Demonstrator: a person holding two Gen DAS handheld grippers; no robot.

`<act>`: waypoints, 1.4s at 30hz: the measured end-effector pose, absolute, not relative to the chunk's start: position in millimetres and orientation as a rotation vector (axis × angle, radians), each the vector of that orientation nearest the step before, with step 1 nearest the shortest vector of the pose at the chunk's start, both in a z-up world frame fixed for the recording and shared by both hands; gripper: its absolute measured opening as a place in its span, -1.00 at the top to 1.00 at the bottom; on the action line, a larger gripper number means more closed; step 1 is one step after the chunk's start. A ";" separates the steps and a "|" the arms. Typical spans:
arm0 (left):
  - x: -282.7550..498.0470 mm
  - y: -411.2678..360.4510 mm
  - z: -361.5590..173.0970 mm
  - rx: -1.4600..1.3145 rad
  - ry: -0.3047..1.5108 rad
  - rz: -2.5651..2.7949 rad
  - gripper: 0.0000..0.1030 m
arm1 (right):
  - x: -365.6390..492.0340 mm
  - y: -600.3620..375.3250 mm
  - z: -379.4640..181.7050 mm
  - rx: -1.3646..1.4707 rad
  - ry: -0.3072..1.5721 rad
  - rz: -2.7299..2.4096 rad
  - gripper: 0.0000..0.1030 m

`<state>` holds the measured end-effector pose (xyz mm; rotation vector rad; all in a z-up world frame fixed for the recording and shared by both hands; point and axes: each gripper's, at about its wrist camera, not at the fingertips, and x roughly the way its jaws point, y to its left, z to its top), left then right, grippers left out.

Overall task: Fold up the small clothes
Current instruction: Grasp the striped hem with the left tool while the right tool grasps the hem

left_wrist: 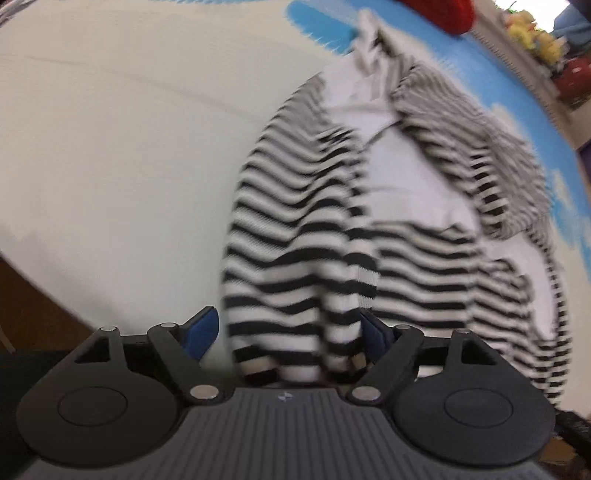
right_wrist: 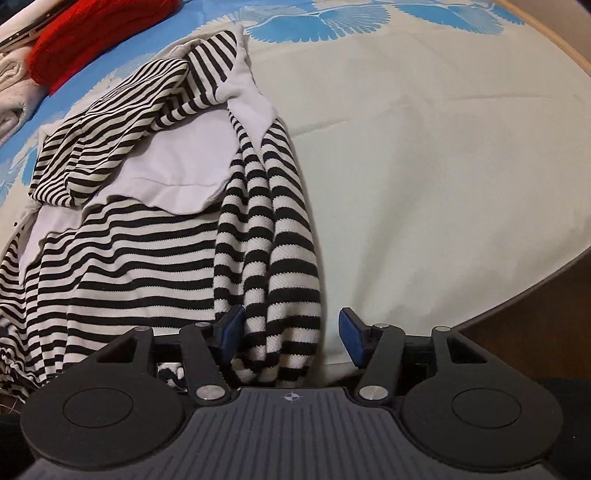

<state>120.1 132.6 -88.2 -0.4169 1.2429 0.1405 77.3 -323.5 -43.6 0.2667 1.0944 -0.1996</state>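
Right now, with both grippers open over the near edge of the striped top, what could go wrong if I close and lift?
1. The right gripper straddles a bunched sleeve fold of the striped top; closing may grab several layers at once.
2. The left gripper view is blurred, so its hold is hard to judge.
3. The white collar lies rumpled and could fold in crooked.

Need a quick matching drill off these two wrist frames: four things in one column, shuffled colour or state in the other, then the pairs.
Things:
1. knitted black-and-white striped garment
2. red knitted item
3. pale tablecloth with blue floral border
4. right gripper

States:
A. lies at the far edge of the table
B. open, a striped sleeve between its fingers
C. crumpled, white lining showing
D. spread flat under the clothes

Pairs: 1-C, 2-A, 3-D, 4-B
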 end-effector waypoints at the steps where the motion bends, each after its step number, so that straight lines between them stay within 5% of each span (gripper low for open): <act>1: 118.6 132.9 -88.1 -0.391 1.244 0.147 -0.41 | 76.8 -323.9 -43.9 0.268 1.095 -0.201 -0.12; 3: 116.2 132.0 -84.6 -0.354 1.250 0.114 0.78 | 76.4 -323.9 -44.7 0.268 1.096 -0.203 -0.12; 4: 113.6 134.5 -81.7 -0.394 1.243 0.083 0.82 | 76.4 -323.8 -44.8 0.268 1.096 -0.203 -0.12; 7: 103.7 139.3 -71.2 -0.407 1.201 0.088 0.83 | 76.6 -321.2 -44.6 0.263 1.093 -0.193 -0.11; 11: 100.2 140.8 -68.3 -0.439 1.205 0.067 0.73 | 75.6 -316.7 -41.4 0.275 1.069 -0.129 0.87; 15: 103.0 147.7 -76.9 -0.486 1.256 0.078 0.23 | 72.7 -324.1 -37.5 0.299 1.046 -0.185 0.87; 17: 104.3 146.7 -78.0 -0.483 1.258 0.083 0.21 | 72.5 -330.5 -39.1 0.335 1.055 -0.212 0.80; 21: 105.5 145.5 -80.2 -0.498 1.258 0.096 0.11 | 73.1 -327.9 -42.3 0.326 1.077 -0.218 0.27; 27: 106.5 139.7 -82.7 -0.466 1.258 0.084 0.02 | 75.0 -321.2 -46.0 0.309 1.092 -0.179 0.26; 29: 106.6 135.0 -82.3 -0.436 1.253 0.079 0.05 | 75.8 -320.2 -46.7 0.304 1.093 -0.175 0.25; 31: 106.1 130.2 -81.0 -0.408 1.243 0.064 0.38 | 76.3 -317.9 -47.3 0.290 1.094 -0.166 0.26; 32: 106.0 128.9 -80.4 -0.406 1.237 0.051 0.72 | 76.8 -316.9 -47.4 0.280 1.093 -0.162 0.46; 33: 105.5 127.6 -78.7 -0.402 1.228 0.041 0.78 | 77.1 -315.8 -47.2 0.278 1.091 -0.149 0.72; 42: 94.5 122.5 -12.2 -0.288 1.068 -0.055 0.84 | 63.5 -330.0 1.7 0.381 0.907 -0.097 0.87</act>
